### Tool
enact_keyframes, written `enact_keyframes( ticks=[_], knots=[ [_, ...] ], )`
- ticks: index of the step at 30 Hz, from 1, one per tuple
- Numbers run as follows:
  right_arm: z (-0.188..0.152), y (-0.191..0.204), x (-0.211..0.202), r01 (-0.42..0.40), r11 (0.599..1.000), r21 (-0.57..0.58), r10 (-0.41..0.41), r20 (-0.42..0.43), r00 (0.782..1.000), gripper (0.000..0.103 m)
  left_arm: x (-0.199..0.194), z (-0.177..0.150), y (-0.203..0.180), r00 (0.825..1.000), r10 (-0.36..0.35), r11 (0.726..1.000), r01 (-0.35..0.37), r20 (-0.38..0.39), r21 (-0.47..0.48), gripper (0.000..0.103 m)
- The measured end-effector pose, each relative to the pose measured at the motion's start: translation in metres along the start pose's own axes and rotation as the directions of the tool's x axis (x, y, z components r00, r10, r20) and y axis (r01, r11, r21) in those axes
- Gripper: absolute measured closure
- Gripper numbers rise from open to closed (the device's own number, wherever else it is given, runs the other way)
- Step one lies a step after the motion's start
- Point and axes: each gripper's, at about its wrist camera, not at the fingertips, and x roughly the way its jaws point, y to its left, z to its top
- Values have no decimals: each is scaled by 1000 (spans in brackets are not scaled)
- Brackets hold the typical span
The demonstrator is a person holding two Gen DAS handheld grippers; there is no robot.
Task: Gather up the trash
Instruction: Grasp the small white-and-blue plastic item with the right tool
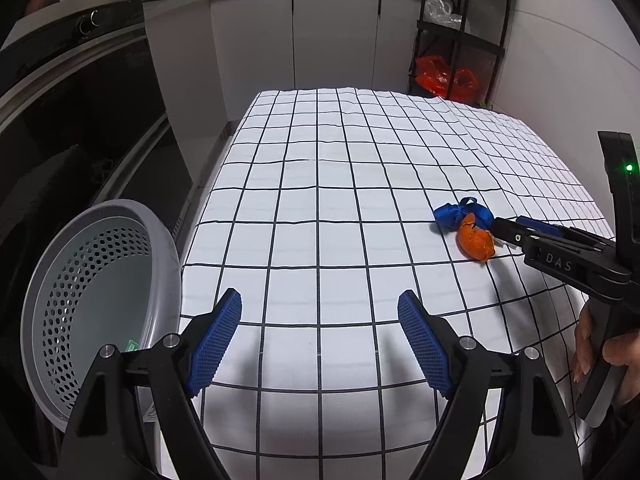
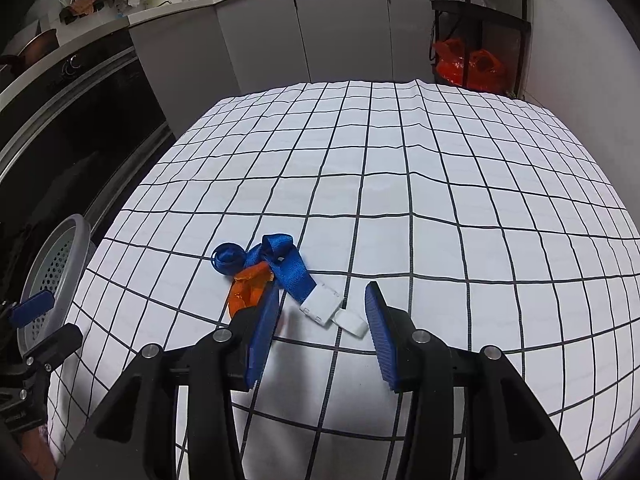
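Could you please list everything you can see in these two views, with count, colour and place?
Blue strap: one, blue with a white clip end, bunched on the tablecloth, ahead of the right gripper.
Orange peel: one, orange, touching the strap.
Waste basket: one, grey, perforated, off the table's left edge.
Tablecloth: one, white with black grid, covering the table.
Shelf rack: one, black, far right corner.
Red bags: red, count unclear, on the rack's low shelf.
Oven: one, black, left.
Left gripper: open, empty.
Right gripper: open, by the trash.
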Motion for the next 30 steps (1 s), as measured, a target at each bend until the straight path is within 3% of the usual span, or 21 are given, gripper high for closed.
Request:
enact_keyframes(
  ticks=[22, 27, 30],
  knots=[
    [6, 16, 18, -3, 997, -71, 0, -44, 999, 60, 2, -2, -4, 1000, 0, 1000, 0, -4, 12, 24],
    [8, 24, 21, -14, 996, -92, 9, -51, 999, 78, 2, -2, -4, 1000, 4, 1000, -4, -6, 12, 24],
    [6, 29, 20, -2, 994, -112, -2, -39, 999, 78, 1, -2, -4, 1000, 1, 1000, -1, -7, 9, 24]
  ],
)
